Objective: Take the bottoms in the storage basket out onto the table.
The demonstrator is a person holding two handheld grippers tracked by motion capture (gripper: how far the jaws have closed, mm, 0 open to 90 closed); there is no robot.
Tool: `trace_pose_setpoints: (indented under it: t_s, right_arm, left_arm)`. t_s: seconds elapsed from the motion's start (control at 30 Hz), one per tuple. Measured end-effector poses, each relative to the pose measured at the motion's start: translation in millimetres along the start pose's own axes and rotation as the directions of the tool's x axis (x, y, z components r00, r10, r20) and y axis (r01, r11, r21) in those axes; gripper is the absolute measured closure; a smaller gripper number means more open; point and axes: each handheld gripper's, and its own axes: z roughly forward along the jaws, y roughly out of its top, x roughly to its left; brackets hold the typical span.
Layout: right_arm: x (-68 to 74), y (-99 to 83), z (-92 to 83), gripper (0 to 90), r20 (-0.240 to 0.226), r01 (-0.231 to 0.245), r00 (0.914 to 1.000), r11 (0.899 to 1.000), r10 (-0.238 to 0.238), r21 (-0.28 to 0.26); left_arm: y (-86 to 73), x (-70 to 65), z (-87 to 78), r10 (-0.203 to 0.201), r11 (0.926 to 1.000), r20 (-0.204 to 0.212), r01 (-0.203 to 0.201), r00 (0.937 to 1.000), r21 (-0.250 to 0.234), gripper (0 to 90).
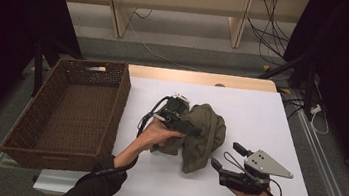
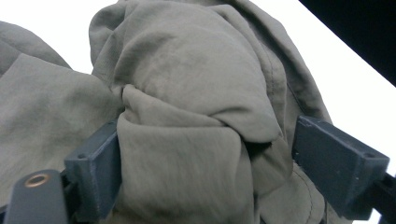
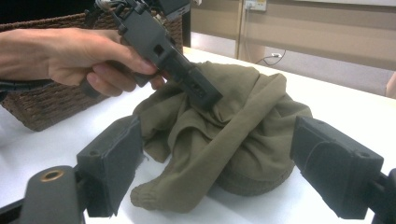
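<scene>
White tabletop (image 1: 261, 113) is lying bare to the right and far side of the olive garment (image 1: 203, 137), bunched near its middle. Left gripper (image 1: 194, 129) is pressing into the cloth, jaws seemingly pinching a fold. Right gripper (image 1: 223, 157) is hovering spread just beside the garment's near-right edge. Wicker basket (image 1: 67, 110) is overhanging the table's left edge.

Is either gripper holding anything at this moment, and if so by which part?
The left gripper has a bunched fold near the top of the olive garment between its jaws. The right gripper is open, holding nothing.
</scene>
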Motion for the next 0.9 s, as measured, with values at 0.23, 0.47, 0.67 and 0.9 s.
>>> trace_pose_setpoints:
  t_s: [0.23, 0.47, 0.67, 0.9]
  right_arm:
    - [0.2, 0.0, 0.0, 18.1, 0.000, 0.000, 1.0000, 1.000, 0.000, 0.001]
    - [0.1, 0.0, -0.4, 18.1, 0.002, -0.002, 1.0000, 1.000, 0.002, 0.001]
    - [0.4, -0.3, 0.1, 18.1, 0.000, -0.001, 1.0000, 1.000, 0.001, -0.001]
    - [0.4, -0.2, -0.1, 18.1, 0.002, 0.000, 1.0000, 1.000, 0.000, 0.002]
  left_arm:
    - [-1.2, -0.8, -6.3, 0.008, 0.9996, -0.005, -0.008, 1.0000, -0.026, 10.5]
    - [-4.6, -2.5, -14.8, 0.025, 0.9977, -0.008, -0.025, 0.9997, -0.064, 10.0]
    - [-6.6, -3.2, -23.3, 0.032, 0.9955, -0.018, -0.034, 0.9993, -0.089, 10.0]
    - [-8.7, -5.1, -31.8, 0.037, 0.9921, -0.020, -0.039, 0.9991, -0.119, 10.0]
